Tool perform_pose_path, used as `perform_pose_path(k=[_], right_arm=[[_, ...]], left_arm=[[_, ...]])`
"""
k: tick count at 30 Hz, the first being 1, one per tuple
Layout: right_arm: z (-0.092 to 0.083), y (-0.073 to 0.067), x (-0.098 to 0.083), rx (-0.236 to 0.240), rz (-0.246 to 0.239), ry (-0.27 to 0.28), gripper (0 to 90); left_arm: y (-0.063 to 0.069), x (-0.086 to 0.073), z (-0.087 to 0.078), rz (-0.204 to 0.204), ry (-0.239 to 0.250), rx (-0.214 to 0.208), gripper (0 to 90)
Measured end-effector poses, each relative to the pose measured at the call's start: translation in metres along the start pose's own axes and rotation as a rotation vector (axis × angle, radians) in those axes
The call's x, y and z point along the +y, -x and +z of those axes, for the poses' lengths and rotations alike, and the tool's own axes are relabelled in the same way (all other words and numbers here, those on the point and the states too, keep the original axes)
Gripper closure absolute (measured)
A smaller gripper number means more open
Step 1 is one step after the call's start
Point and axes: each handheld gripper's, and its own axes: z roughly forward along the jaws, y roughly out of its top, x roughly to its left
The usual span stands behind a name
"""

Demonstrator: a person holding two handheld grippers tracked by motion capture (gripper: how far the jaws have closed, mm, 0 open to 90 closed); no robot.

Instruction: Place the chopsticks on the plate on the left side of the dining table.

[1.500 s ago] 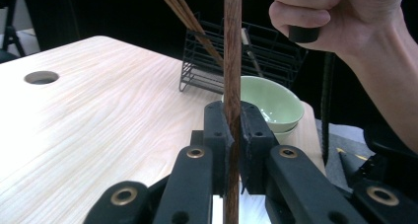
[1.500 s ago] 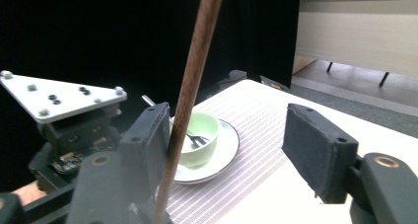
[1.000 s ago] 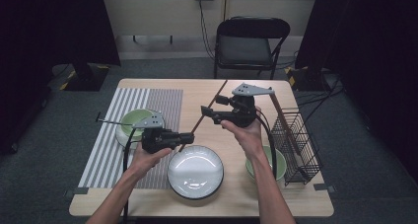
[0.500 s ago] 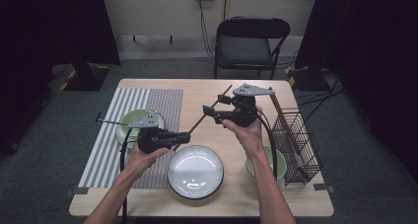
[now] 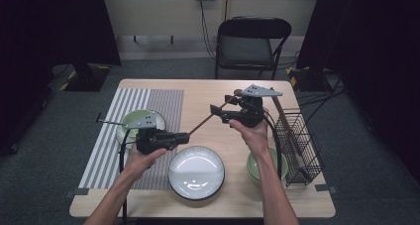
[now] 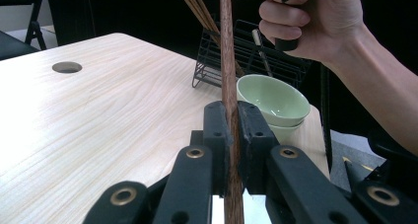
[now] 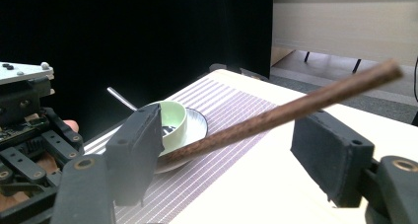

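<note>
Wooden chopstick [image 5: 203, 122] spans both hand-held grippers mid-table.

Light wooden table [image 5: 198, 88], striped grey placemat [image 5: 148, 103] at left, white plate [image 5: 196, 173] near front edge, stacked green bowls [image 5: 253, 166], black wire rack [image 5: 299, 148] at right

**Changes over the last second**

In the high view the left gripper [image 5: 184, 134], clamped on the chopstick [image 5: 205, 121], has shifted slightly toward the left of the frame. The right gripper [image 5: 216, 109], near frame centre, has its jaws spread around the stick; they have just eased slightly closer, pads clear of it.
</note>
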Motion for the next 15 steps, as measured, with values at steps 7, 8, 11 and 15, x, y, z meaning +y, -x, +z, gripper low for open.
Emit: perform_pose_path(k=[7, 8, 11, 15], right_arm=[[-0.0033, 0.0045, -0.0028, -0.024, 0.001, 0.011, 27.2], [-0.0041, 0.0053, -0.0034, -0.024, 0.003, 0.017, 27.4], [-0.0052, 0.0073, -0.0055, -0.036, 0.006, 0.016, 27.6], [-0.0045, 0.0094, -0.0082, -0.040, 0.008, 0.013, 27.6]], left_arm=[[0.0015, 0.0001, -0.0034, 0.002, -0.003, -0.002, 84.0], [0.0013, 0.0003, -0.0041, 0.005, -0.002, -0.006, 84.0], [0.0003, 0.0003, -0.0063, 0.001, 0.003, -0.005, 84.0], [0.0004, 0.0003, -0.0079, 0.000, 0.004, -0.001, 84.0]])
